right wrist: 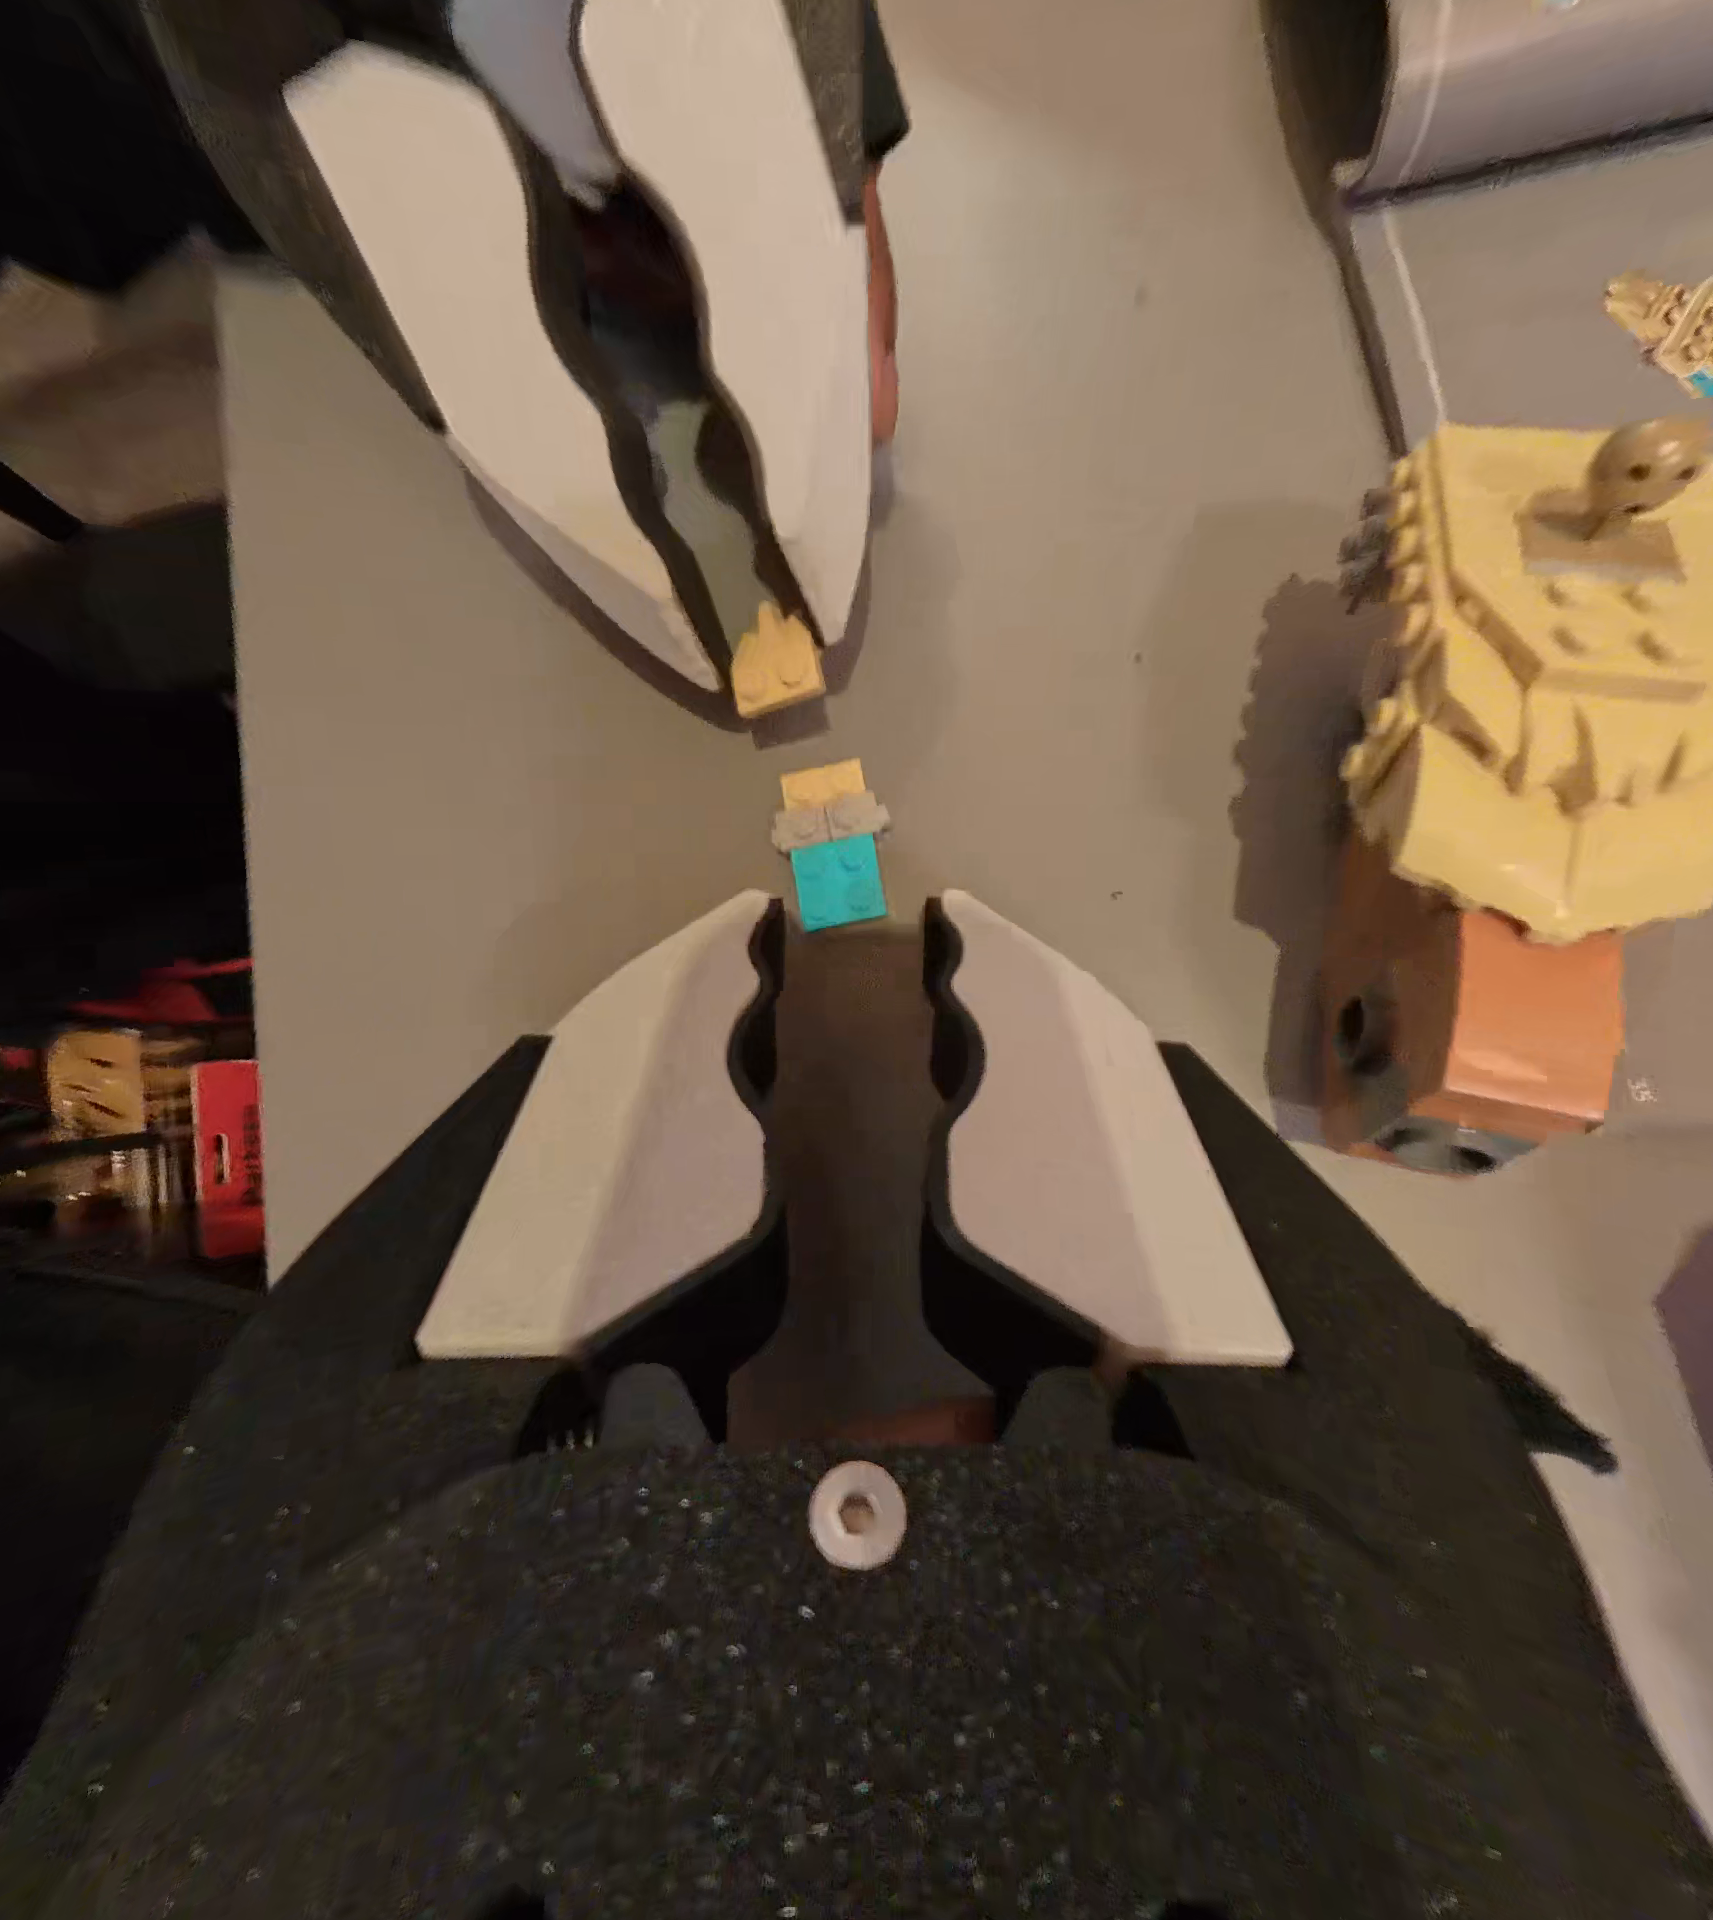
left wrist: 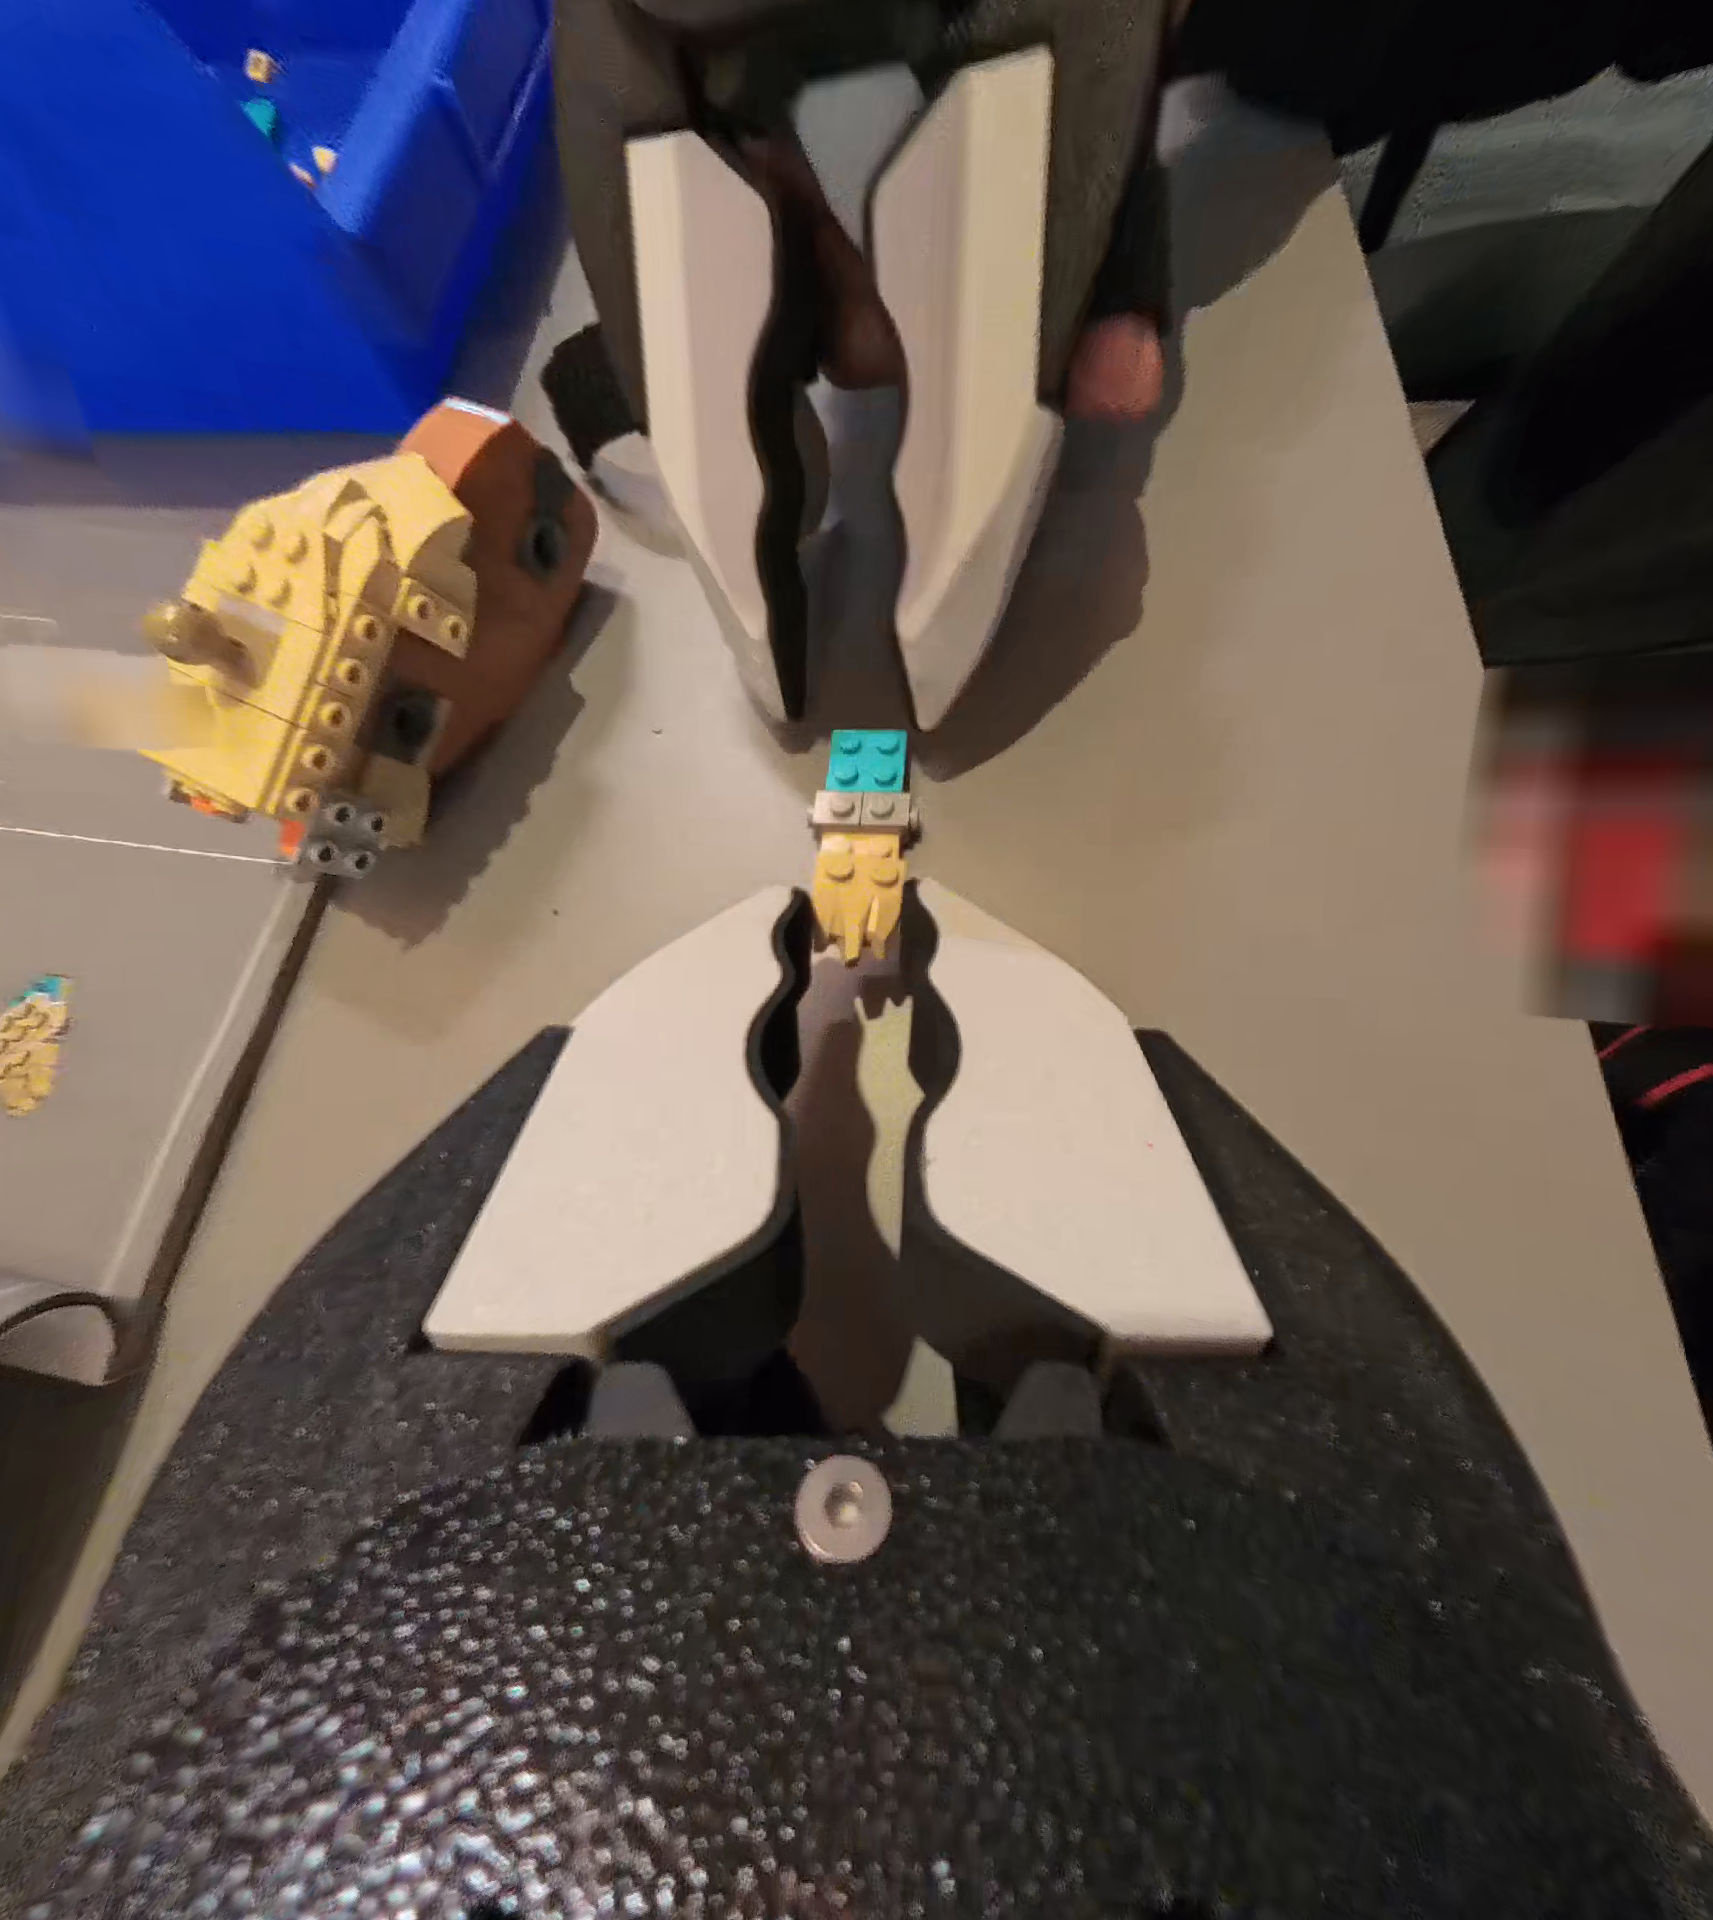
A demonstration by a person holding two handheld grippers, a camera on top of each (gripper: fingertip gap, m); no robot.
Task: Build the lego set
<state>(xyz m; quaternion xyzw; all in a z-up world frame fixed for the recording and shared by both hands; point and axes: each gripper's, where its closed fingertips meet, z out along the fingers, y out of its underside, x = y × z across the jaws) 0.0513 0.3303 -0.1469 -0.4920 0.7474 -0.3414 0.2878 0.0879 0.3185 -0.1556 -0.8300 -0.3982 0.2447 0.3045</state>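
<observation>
Left gripper — fingers nearly shut, pinching a tan claw-edged piece at the tips. Right wrist view confirms it: tan piece held between the left fingers, clear of the desk.

Right gripper — fingers parted, nothing between them, tips either side of the teal end of the small sub-assembly.

Sub-assembly lies flat on the desk between the two grippers: teal plate toward the right gripper, grey pieces across the middle, tan plate at the end facing the left gripper. Long axis runs 12–6 in both wrist views, in line with both sets of fingers.

Key relation: in the right wrist view the held tan piece sits just at 12 o'clock of the sub-assembly's tan end, near but apart. Judgement: the right gripper should close on the teal end to brace, then the left presses the piece down onto the tan end.

Farther out — the large tan-and-brown model at 2–3 o'clock, well apart, on the instruction booklet.
</observation>
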